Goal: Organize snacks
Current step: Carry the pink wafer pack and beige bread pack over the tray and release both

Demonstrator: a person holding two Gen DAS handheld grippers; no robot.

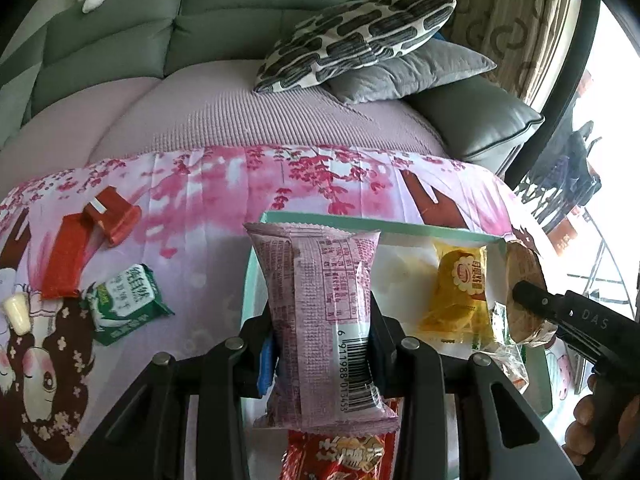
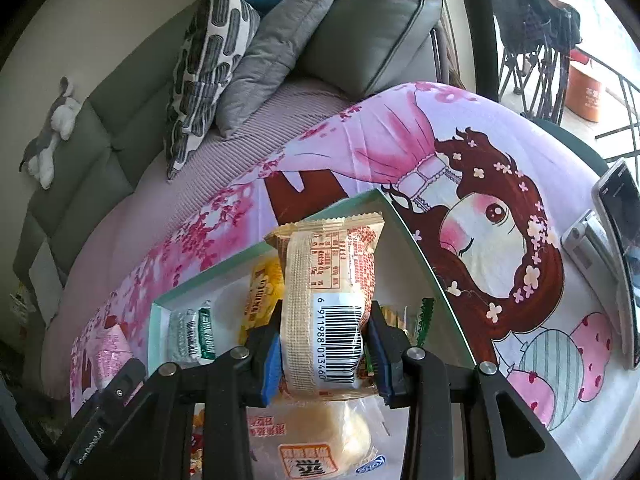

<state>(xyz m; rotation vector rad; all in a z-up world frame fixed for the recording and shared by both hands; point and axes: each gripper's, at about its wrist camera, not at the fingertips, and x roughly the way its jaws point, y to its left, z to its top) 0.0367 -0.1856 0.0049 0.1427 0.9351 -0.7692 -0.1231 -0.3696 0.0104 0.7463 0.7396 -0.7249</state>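
Left wrist view: the left claw is clamped across the middle of a pink snack packet, held above the mint-rimmed tray, probably for dropping in. Inside the tray lie a yellow packet and a red packet. Left of the tray, on the bench, wait a green packet and a red wrapper.

Right wrist view: the right claw is clamped on a beige bun packet, also over the tray, whose crowded floor leaves little room. A phone stands right of the tray.
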